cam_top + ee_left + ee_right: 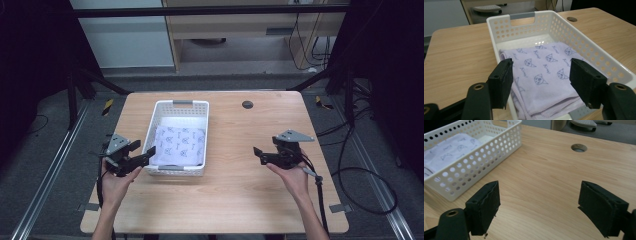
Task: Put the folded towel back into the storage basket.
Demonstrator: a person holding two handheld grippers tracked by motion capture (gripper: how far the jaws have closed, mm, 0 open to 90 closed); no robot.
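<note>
1. While both hands hover low over it, the wooden surface spreads pale and rectangular, with a round dark grommet hole near its far edge.
2. Left of centre on that surface stands a white perforated basket, its long side running away from the person and a grey handle strip at each short end.
3. Inside the basket lies a folded lilac cloth printed with small cat faces; it rests flat on the basket floor, filling the near part and leaving a bare strip at the far end.
4. Just beside the basket's near left corner is the left claw, its jaws spread wide with nothing between them; in the left gripper view they frame the cloth's near edge from above without touching it.
5. Well apart from the basket, on the right half of the surface, the right claw points towards the basket, its jaws wide and empty over bare wood.
</note>
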